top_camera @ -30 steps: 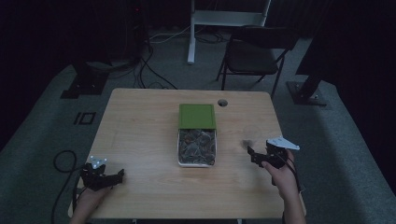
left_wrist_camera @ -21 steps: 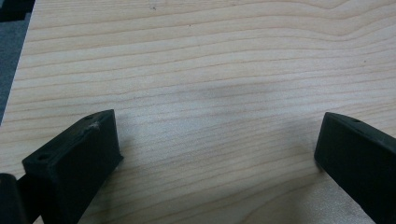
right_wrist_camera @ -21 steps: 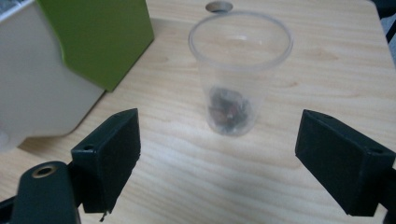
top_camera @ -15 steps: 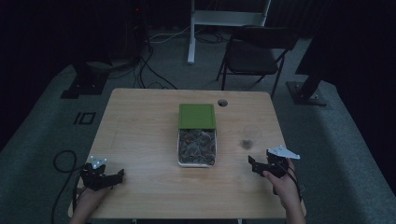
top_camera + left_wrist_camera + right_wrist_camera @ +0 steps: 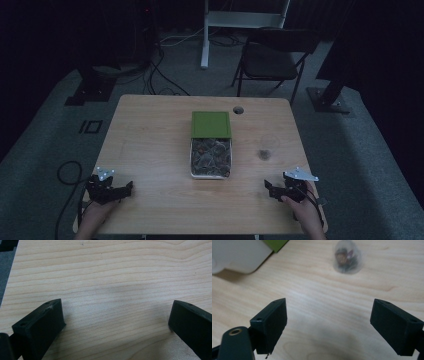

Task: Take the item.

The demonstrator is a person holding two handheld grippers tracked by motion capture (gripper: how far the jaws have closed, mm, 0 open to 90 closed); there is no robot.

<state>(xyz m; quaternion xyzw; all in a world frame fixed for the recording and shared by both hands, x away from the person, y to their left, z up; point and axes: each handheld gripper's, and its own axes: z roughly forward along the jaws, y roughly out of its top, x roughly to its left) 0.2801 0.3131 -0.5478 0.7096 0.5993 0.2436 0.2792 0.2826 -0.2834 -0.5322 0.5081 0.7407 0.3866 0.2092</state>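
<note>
wooden table point(image 5: 150, 135) seen from above in dim light, with a round hole point(image 5: 238, 109) near the far edge.

left gripper point(image 5: 126, 187) held low at the near left corner of the table, in the left hand point(image 5: 95, 215); grey three-cornered plate point(image 5: 104, 173) on top. jaws set wide apart in the left gripper view, with only bare wood grain point(image 5: 112, 290) between them. nothing gripped.

right gripper point(image 5: 269, 189) held at the near right part of the table, in the right hand point(image 5: 305, 212); grey plate point(image 5: 300, 175) on top, cable trailing toward the table edge. jaws likewise wide apart in the right gripper view, bare table surface between them. nothing gripped.

open container point(image 5: 211, 157) at table centre, rounded white corners, filled with dark mixed pieces; exact contents too dim to identify. green lid point(image 5: 211, 123) lying flat just beyond the container, touching or overlapping its far edge.

small clear cup point(image 5: 265, 148) standing upright to the right of the container, well apart from it and beyond the right gripper. a few dark pieces in the bottom of the cup point(image 5: 347, 258). corner of the white container point(image 5: 239, 255) and green lid point(image 5: 277, 243) at upper left of the right gripper view.

folding chair point(image 5: 272, 55) on the floor beyond the table.
</note>
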